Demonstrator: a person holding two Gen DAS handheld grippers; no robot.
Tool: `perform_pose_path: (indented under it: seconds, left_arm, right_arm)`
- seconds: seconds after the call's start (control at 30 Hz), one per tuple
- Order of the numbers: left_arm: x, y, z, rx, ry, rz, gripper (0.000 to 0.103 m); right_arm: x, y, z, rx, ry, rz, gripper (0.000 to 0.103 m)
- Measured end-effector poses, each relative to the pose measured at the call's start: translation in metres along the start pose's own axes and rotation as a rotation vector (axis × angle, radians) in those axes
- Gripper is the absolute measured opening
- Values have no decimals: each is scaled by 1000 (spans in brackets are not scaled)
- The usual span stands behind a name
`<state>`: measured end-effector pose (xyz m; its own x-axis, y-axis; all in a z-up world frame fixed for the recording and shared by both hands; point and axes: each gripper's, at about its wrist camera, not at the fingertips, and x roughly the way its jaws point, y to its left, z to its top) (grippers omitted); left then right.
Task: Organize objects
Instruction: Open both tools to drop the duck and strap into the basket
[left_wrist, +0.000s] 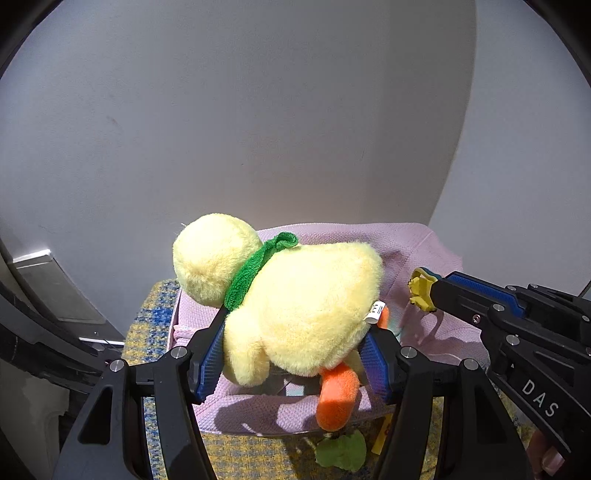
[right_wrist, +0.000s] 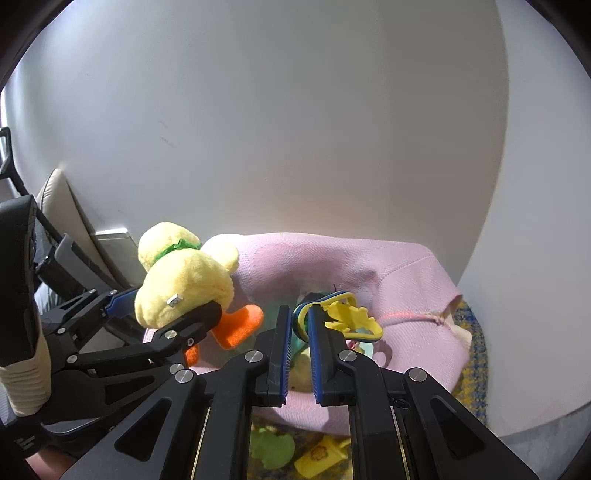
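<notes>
My left gripper (left_wrist: 295, 328) is shut on a yellow plush duck (left_wrist: 295, 299) with a green scarf and orange feet, held above a pink fabric basket (left_wrist: 413, 251). The duck also shows in the right wrist view (right_wrist: 184, 280), over the basket's left rim (right_wrist: 406, 273). My right gripper (right_wrist: 301, 314) is shut on a small yellow toy with a blue band (right_wrist: 351, 317), held over the basket's opening. That toy shows at the right gripper's tip in the left wrist view (left_wrist: 423, 290).
The basket stands on a yellow and blue woven mat (left_wrist: 155, 317) against a white wall. A green leaf-shaped piece (left_wrist: 341, 450) and a yellow piece (right_wrist: 319, 456) lie on the mat in front of the basket. A chair-like frame (right_wrist: 74, 236) stands to the left.
</notes>
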<state>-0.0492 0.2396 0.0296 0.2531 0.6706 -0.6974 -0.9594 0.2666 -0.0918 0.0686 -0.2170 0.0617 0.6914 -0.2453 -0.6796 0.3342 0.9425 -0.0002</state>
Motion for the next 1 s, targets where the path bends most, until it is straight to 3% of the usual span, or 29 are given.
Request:
perform_pose_path:
  seconds: [0.13,0.23,0.3,0.37,0.43,0.6,0.83,1.0]
  left_arm:
    - [9,0,2,1,20,-10,68]
    - [10,1,3,-4,18,2,83]
    - [7,2,4,-12,6,18,84]
    - [7,5,6,-20,9,19,88]
    - [4,12,2,-35,12,8,92]
    - [0,14,4,-38,-2,20,93]
    - [-31,7,5,-17,-45,28,97]
    - [-63,23,3,-32,-76,39,102]
  right_arm:
    - [6,-2,2,6,7,7,10]
    - [4,-5,3,5,-9,-1,12]
    - [0,-5,3,5,-23,-10,28]
    - [-6,-7,2,13,-44,-33,55]
    - [-11,-10,1,32,-58,-40,68]
    - [-24,-7,0,36,-64,-57,72]
    - [-54,3,2,46,-93,-104,85]
    - [-72,11,2,47,-109,-127,91]
